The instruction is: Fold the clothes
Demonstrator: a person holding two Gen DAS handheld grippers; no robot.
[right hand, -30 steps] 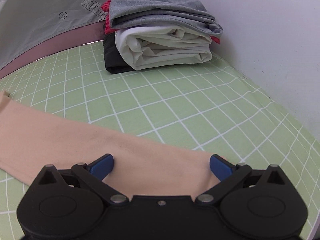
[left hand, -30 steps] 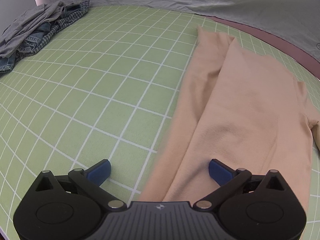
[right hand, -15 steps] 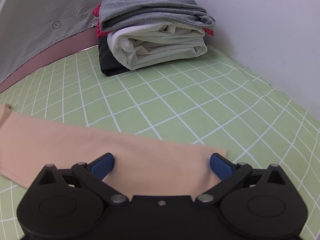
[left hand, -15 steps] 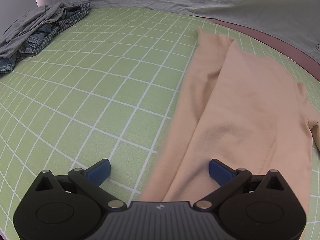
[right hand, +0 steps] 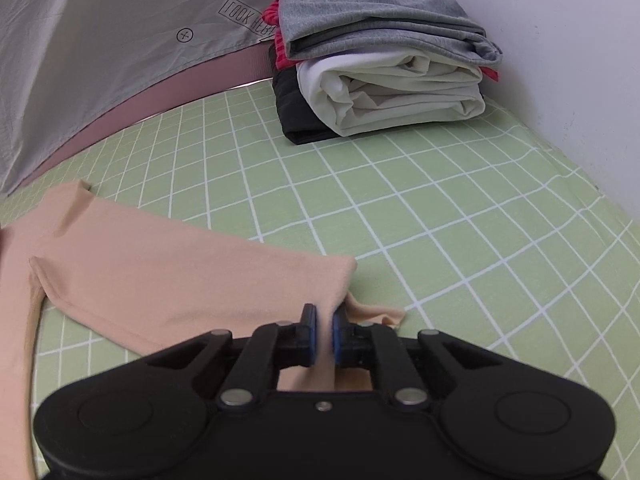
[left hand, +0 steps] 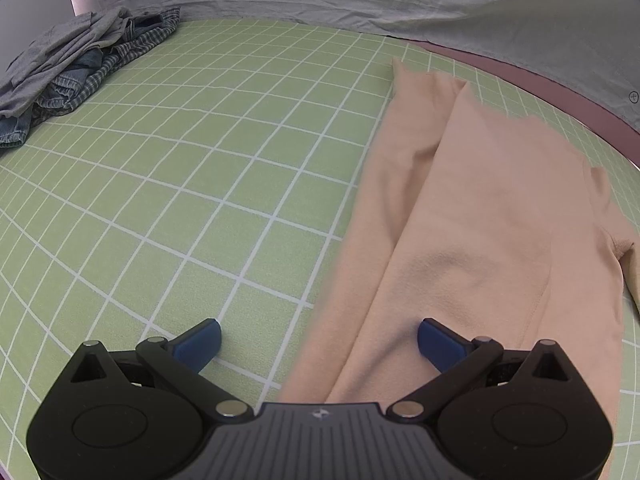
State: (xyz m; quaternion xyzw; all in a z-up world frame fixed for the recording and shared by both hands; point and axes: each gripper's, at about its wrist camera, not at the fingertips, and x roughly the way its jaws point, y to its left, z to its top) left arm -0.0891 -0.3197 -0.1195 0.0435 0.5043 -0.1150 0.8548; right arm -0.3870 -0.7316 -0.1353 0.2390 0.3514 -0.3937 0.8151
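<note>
Our right gripper [right hand: 325, 334] is closing, pads pinching the peach shirt's [right hand: 180, 280] sleeve end at lower center. Our left gripper [left hand: 319, 342] gapes wide over the shirt's edge, gripping nothing.

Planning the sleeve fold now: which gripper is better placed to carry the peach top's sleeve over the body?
Right. The right gripper is closing on the sleeve end of the peach top, fabric between its pads. The left gripper is open over the hem, gripping nothing.

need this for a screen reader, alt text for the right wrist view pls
The right tongs are closing on the sleeve end of a peach long-sleeved top lying on a green grid-patterned sheet. Behind, a stack of folded clothes sits against a white wall.
</note>
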